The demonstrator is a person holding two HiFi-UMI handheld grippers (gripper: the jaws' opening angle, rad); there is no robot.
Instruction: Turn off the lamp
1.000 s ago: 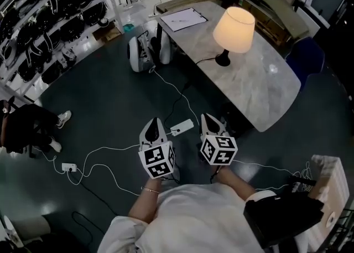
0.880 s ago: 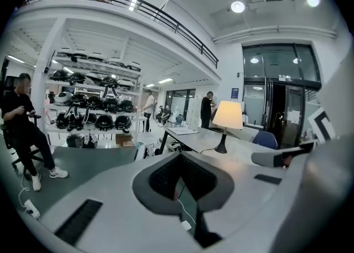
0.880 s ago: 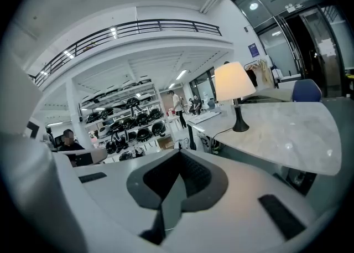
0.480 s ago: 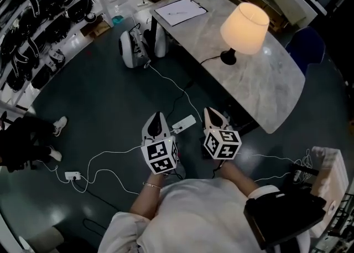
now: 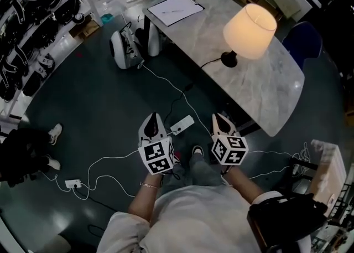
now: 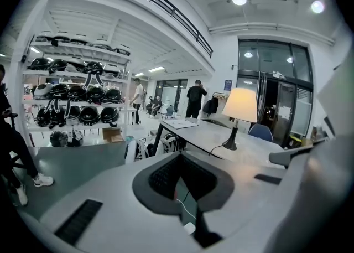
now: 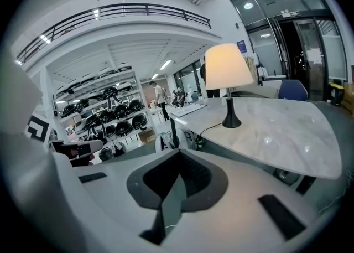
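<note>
The lamp (image 5: 250,24) is lit, with a cream shade and a black base (image 5: 229,60), and stands on the marble table (image 5: 265,97). Its black cord runs off the table's near edge. Both grippers hover over the dark floor short of the table, well away from the lamp. My left gripper (image 5: 152,122) is shut and empty; my right gripper (image 5: 220,119) is shut and empty too. In the left gripper view the lamp (image 6: 240,106) is far ahead on the right beyond my left gripper (image 6: 181,182). The right gripper view has the lamp (image 7: 225,67) ahead above my right gripper (image 7: 176,182).
A white power strip (image 5: 182,125) and white cables lie on the floor between the grippers and the table. A clipboard (image 5: 174,9) rests on the table's far end. A white machine (image 5: 124,48) stands by the table; helmet shelves (image 5: 22,19) line the left. A blue chair (image 5: 304,41) is behind.
The wearer has moved a little toward the table, and both grippers came forward and slightly down with them. A shoe now shows between the grippers. Both stay shut.
</note>
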